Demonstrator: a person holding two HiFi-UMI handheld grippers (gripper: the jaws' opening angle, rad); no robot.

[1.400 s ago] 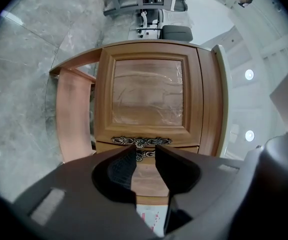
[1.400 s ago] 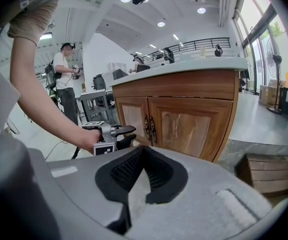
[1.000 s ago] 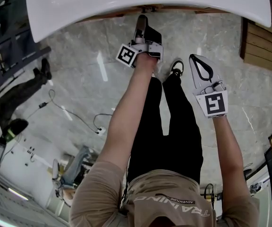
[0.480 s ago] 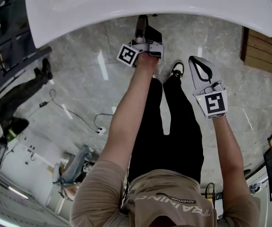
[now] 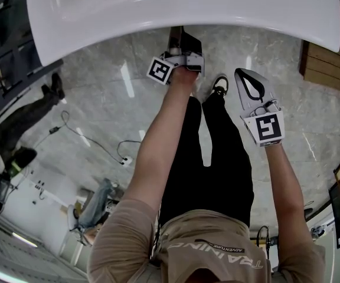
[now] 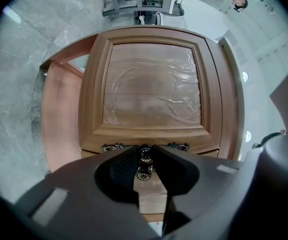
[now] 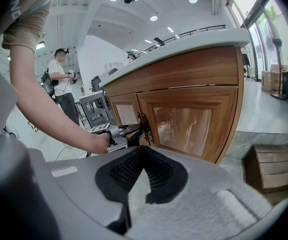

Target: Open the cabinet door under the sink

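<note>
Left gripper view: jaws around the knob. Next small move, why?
Probably finish closing the left gripper on the knob before pulling: its jaws have just been closing with the knob between them, firm contact is unclear, and the cabinet door looks shut.

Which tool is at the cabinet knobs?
Left tool: its jaws have just been closing on the door knobs. The right tool hangs back from the cabinet, shut and empty.

The left gripper (image 6: 146, 149), jaws just now closing onto the knob (image 6: 145, 155) between them, hides that knob's sides. In the head view the sink (image 5: 182, 10) at 12 o'clock covers the cabinet door (image 6: 151, 84) and that gripper's tips. At 4 o'clock in the right gripper view, a wooden crate (image 7: 276, 166) is cut off by the edge.
</note>
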